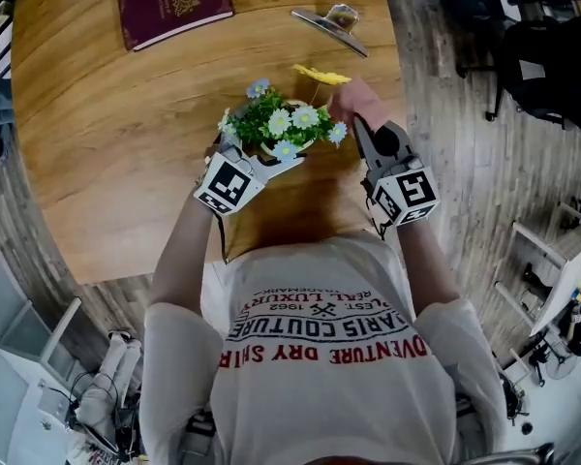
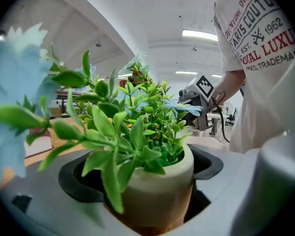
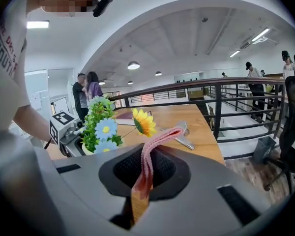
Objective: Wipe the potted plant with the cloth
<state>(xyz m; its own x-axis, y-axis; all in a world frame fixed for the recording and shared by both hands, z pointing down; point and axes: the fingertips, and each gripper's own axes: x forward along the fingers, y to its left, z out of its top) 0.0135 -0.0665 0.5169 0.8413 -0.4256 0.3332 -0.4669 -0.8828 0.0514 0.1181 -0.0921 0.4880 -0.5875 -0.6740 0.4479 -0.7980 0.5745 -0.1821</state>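
Note:
A small cream pot [image 2: 157, 186] of green leaves with pale blue flowers, the potted plant [image 1: 279, 124], is clamped between the jaws of my left gripper [image 1: 271, 158], raised near the round wooden table's front edge. A yellow sunflower [image 1: 321, 75] pokes out of it to the right. My right gripper [image 1: 353, 124] sits just right of the plant, shut on a folded pink cloth [image 3: 148, 163] whose bunch [image 1: 351, 97] rests beside the flowers. In the right gripper view the plant [image 3: 99, 127] and sunflower [image 3: 144, 122] stand left of the cloth.
On the round wooden table [image 1: 107, 143] lie a maroon booklet [image 1: 172, 5] at the far left and a metal clip with a glass piece [image 1: 331, 22] at the far right. A black railing [image 3: 236, 104] borders the table. An office chair [image 1: 552, 61] stands right.

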